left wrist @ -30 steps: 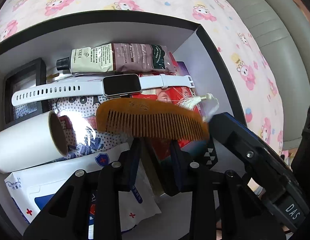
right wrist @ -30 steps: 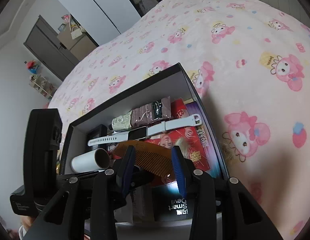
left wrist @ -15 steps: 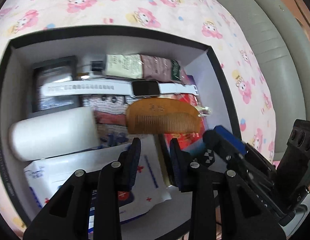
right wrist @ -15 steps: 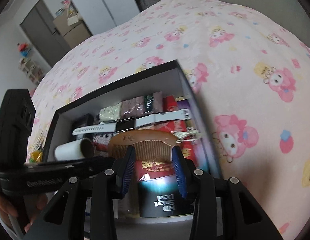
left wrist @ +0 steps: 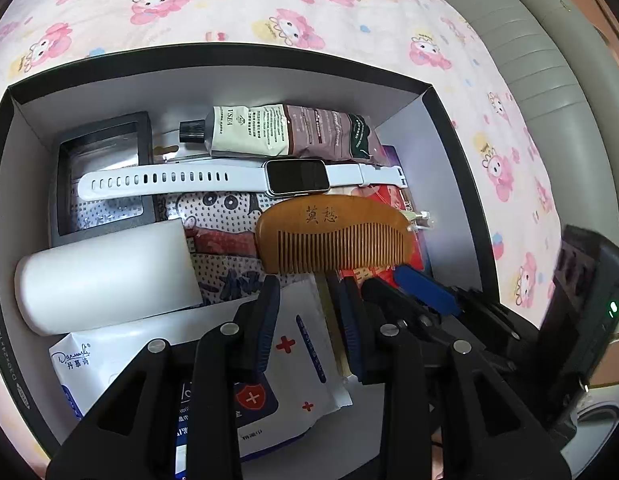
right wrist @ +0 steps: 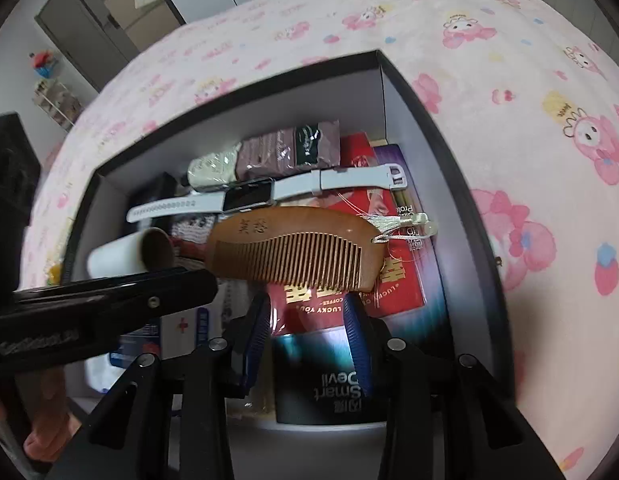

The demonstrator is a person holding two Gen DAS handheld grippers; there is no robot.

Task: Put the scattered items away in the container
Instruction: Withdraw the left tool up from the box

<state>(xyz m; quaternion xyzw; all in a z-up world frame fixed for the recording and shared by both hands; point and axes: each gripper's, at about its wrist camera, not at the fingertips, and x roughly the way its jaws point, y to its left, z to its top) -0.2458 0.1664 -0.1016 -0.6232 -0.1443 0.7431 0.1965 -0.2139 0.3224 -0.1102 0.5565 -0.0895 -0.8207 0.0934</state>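
- Comb [right wrist: 297, 248] of brown wood, tassel at one end, lies inside the box [left wrist: 449, 128], propped on the red packet [right wrist: 393, 288] and other contents, just below the white watch [left wrist: 237, 178]
- Right gripper [right wrist: 305, 332] sits low over the box with its blue fingers set a moderate gap apart, closed on nothing; the comb's teeth are just ahead of the tips and not between them
- Left gripper [left wrist: 309, 312] hovers beside it, fingers likewise parted and empty, over the wipes pack [left wrist: 293, 360]
- Tube [left wrist: 285, 132], white roll [left wrist: 105, 272] and dark frame [left wrist: 101, 172] also rest in the box
- Judgement: this fits a comb just set down or one merely lying there; the pictures do not settle which
- If the grippers leave, lifting straight up would be wise, so no finger catches the comb's teeth or tassel [right wrist: 405, 224] and drags it
- Bedspread [right wrist: 509, 80] near the box shows no loose items in either view
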